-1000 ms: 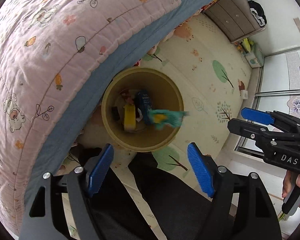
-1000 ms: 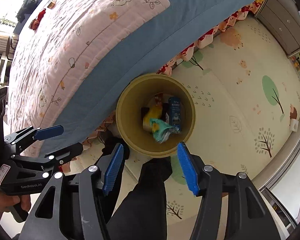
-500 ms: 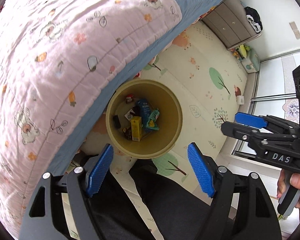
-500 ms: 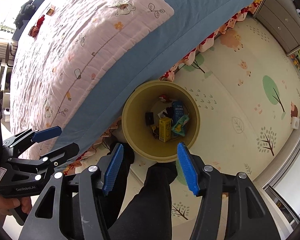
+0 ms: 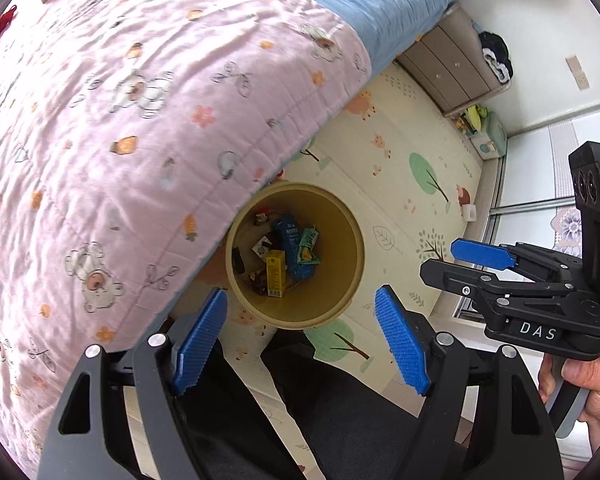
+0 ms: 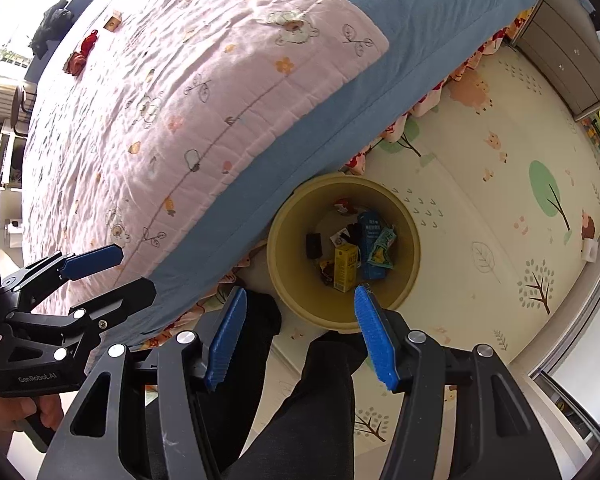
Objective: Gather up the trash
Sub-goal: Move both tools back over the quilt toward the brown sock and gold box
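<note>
Above the yellow bin (image 5: 342,216) of trash (image 5: 286,258) — left gripper (image 5: 302,342) and right gripper (image 6: 296,334), jaws apart, empty.

Bin (image 5: 348,240): smooth matt plastic. Quilt (image 5: 140,120): soft stitched cloth, crinkled. Floor mat (image 6: 480,208): smooth, slight sheen. Carton (image 6: 345,267): printed card. Gripper pads (image 5: 400,348): ribbed plastic.
</note>
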